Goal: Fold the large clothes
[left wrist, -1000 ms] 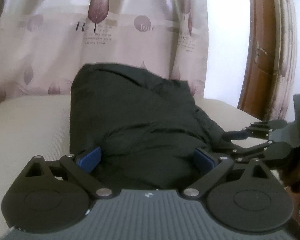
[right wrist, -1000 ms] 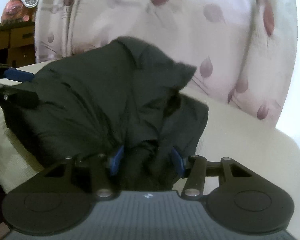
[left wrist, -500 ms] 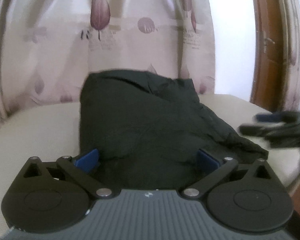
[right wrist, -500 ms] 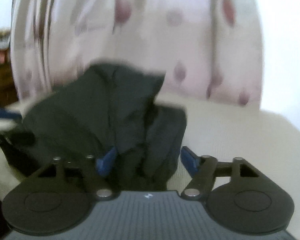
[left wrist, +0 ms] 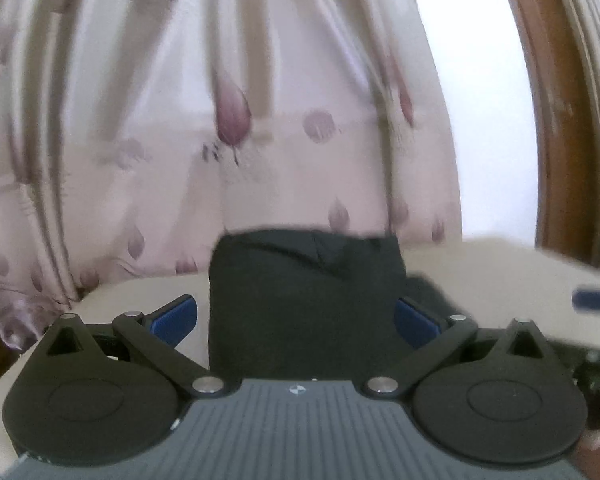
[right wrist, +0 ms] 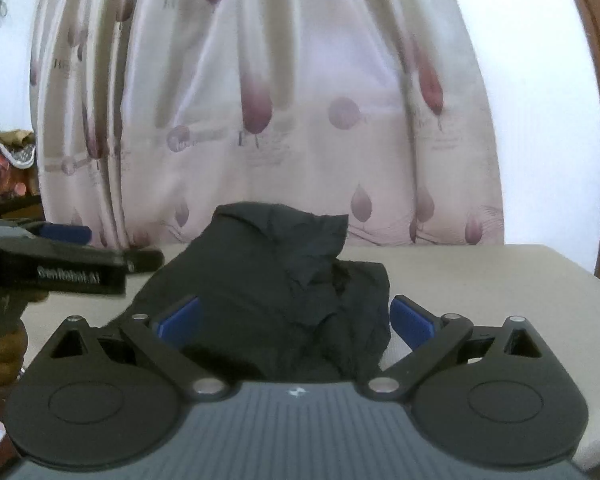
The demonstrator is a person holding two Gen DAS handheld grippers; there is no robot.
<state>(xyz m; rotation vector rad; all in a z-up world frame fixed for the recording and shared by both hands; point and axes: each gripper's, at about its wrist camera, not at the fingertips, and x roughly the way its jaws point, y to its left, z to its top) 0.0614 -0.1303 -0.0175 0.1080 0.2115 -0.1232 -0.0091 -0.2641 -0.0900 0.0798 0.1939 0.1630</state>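
The dark garment (right wrist: 276,292) lies bundled in the lower middle of the right wrist frame on the beige surface (right wrist: 480,280), with a raised peak at its top and loose folds toward its right side. The right gripper (right wrist: 294,320) is opening, its jaws almost fully apart and nothing pinched, though cloth shows between the blue pads. The left gripper (left wrist: 296,320) stands wide open and empty, the garment (left wrist: 304,300) just ahead at lower centre. The fold looks roughly done but lumpy; a good finish would press the peak flat and tuck the ragged right edge under, approaching low and level so the stack is not dragged.
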